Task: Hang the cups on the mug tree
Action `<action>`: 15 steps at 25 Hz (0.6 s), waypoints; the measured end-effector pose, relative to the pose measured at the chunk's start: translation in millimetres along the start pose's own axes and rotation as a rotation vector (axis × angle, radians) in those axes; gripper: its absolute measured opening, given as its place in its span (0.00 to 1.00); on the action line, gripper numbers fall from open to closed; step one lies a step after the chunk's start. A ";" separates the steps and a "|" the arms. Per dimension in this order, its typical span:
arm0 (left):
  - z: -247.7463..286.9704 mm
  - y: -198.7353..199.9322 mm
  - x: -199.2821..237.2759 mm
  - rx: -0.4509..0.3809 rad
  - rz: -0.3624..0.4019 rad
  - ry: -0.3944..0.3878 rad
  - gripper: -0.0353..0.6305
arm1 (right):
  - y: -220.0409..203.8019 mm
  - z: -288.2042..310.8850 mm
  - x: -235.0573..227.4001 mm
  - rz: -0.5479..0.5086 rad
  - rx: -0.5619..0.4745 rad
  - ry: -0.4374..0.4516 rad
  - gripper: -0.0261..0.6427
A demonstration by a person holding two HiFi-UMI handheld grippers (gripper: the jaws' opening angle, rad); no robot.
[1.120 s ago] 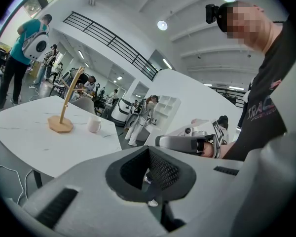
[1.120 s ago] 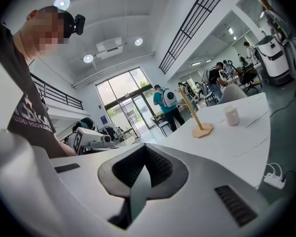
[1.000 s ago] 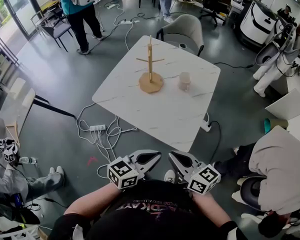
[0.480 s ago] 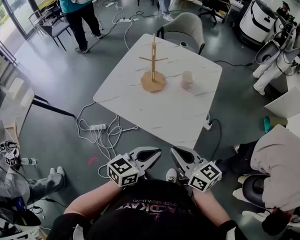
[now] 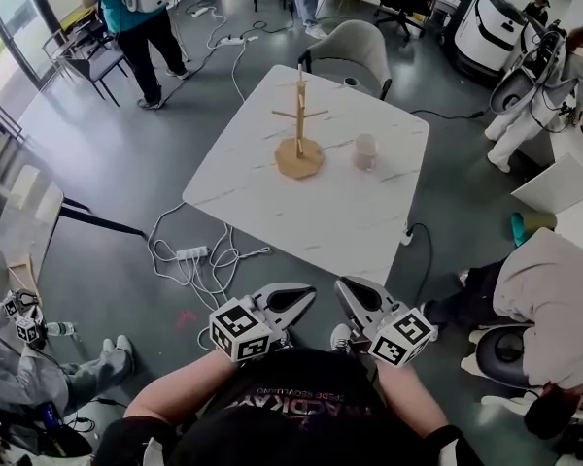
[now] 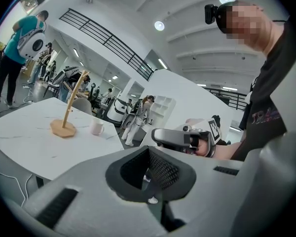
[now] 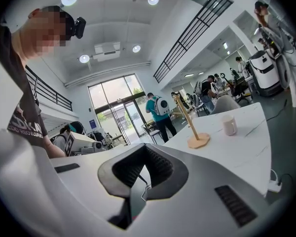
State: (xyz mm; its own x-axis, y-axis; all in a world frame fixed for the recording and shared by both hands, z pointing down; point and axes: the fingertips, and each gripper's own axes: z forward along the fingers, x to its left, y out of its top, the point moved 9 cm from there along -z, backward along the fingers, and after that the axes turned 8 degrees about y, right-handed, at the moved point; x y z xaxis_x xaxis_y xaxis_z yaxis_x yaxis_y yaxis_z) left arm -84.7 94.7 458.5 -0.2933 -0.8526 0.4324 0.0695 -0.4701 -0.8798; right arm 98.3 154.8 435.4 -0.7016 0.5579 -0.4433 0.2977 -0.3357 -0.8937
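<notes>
A wooden mug tree [image 5: 298, 124] stands upright on the white marble table [image 5: 272, 212], and nothing hangs on its pegs. A pale cup [image 5: 366, 150] stands just right of its base. Both grippers are held close to my body, well short of the table's near edge. My left gripper [image 5: 307, 293] is shut and empty, and so is my right gripper [image 5: 341, 285] beside it. From the left gripper [image 6: 149, 148] view, the tree [image 6: 69, 107] and cup [image 6: 95, 128] lie far off at the left. From the right gripper [image 7: 147, 146] view, the tree [image 7: 190, 120] and cup [image 7: 230, 125] lie at the right.
A power strip and tangled cables [image 5: 194, 255] lie on the floor between me and the table. A grey chair [image 5: 355, 51] stands at the table's far side. A person [image 5: 549, 304] sits at the right, and others stand at the back left [image 5: 136, 8].
Both grippers have edged a little toward the table, side by side and still shut. The tree and cup have not moved.
</notes>
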 end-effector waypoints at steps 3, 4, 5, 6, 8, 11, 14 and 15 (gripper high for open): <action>-5.1 3.1 3.5 -0.004 0.002 -0.020 0.05 | -0.4 5.8 5.9 -0.006 -0.011 -0.021 0.05; -6.6 4.3 4.1 -0.006 0.003 -0.028 0.05 | -0.2 7.0 7.6 -0.008 -0.014 -0.030 0.05; -8.2 5.6 4.4 -0.008 0.004 -0.035 0.05 | 0.2 8.0 9.1 -0.009 -0.017 -0.040 0.05; -9.7 6.9 4.6 -0.010 0.004 -0.042 0.05 | 1.0 8.9 10.3 -0.011 -0.020 -0.050 0.05; -13.5 8.5 5.6 -0.012 0.005 -0.053 0.05 | 2.9 12.4 12.8 -0.020 -0.028 -0.063 0.05; -19.7 7.5 9.1 -0.018 0.001 -0.059 0.05 | 3.3 18.7 15.2 -0.032 -0.036 -0.079 0.05; -23.8 7.4 10.6 -0.021 -0.010 -0.056 0.05 | 4.6 23.0 14.0 -0.030 -0.035 -0.088 0.05; -24.4 7.6 10.2 -0.022 -0.011 -0.055 0.05 | 5.6 23.5 12.6 -0.029 -0.033 -0.091 0.05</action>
State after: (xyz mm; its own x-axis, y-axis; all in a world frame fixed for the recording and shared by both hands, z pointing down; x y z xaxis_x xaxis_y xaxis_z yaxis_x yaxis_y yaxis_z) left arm -110.4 88.1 451.5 -0.2410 -0.8588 0.4521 0.0454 -0.4753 -0.8787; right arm 75.9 142.2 426.5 -0.7657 0.4952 -0.4104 0.2966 -0.2943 -0.9085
